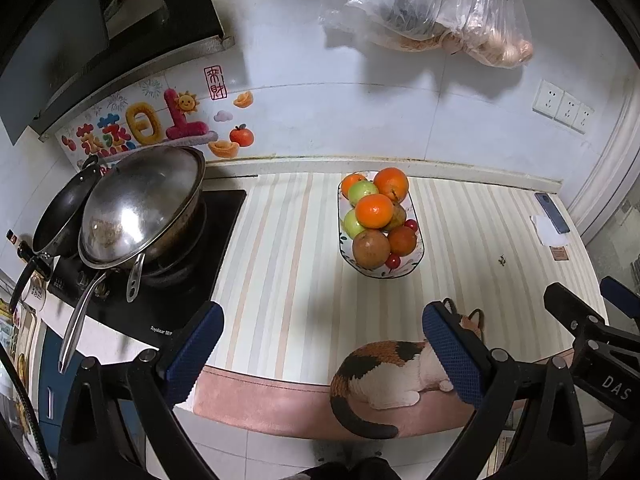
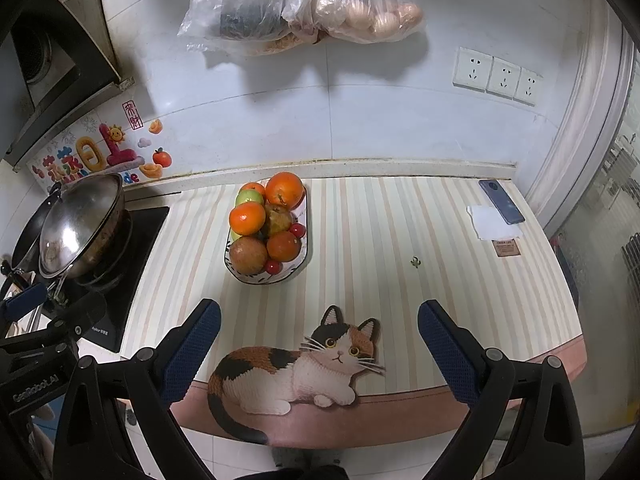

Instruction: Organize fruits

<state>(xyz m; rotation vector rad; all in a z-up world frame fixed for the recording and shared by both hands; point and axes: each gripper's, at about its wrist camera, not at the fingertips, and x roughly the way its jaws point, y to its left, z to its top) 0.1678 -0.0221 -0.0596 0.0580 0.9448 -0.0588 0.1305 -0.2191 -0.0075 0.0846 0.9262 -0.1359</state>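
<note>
- At the near edge of the counter, the left gripper hangs with its blue pads spread wide, nothing between them.
- The right gripper hovers alongside, jaws just as wide apart and empty too.
- Right under them lies the cat mat, its tail drooping over the pink counter edge.
- Further in, on the striped counter cover, sits the oval fruit bowl, well apart from both grippers.
- It's piled high: a brownish pear at the near end, an orange on top in the middle, a bigger orange at the far end.
- Green apples peek out on the left side, small red cherry tomatoes tucked along the right rim.
- Off to the left, a steel wok leans on the stove, a dark pan beside it.
- Far right corner, a phone rests partly on a white paper.
- Up on the wall, plastic bags hang, with sockets to the right.
</note>
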